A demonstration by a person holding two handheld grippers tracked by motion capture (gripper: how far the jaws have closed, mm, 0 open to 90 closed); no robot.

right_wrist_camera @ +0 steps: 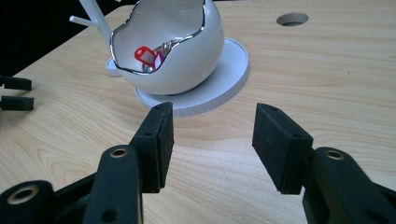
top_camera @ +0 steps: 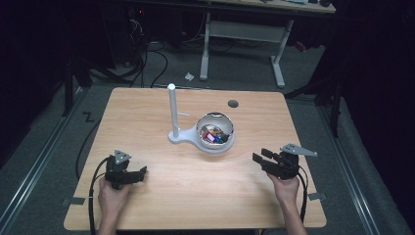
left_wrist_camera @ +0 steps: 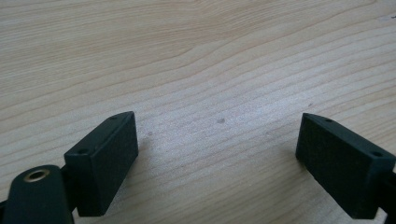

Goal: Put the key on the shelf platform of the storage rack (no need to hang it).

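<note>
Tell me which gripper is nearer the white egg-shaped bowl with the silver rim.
Right. The right gripper sits just past the white egg-shaped bowl on the right, jaws open towards it. The left gripper rests farther off at the near left.

Left tongs [left_wrist_camera: 217,154] gaping wide, right tongs [right_wrist_camera: 212,140] half open

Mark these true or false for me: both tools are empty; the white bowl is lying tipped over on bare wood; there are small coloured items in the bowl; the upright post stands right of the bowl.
1. Both the left tool and the right tool are empty: true.
2. The white bowl lies tipped over on bare wood: false, it sits upright on a white stand.
3. Small coloured items lie in the bowl: true.
4. The upright post stands right of the bowl: false, left of it in the high view.
</note>
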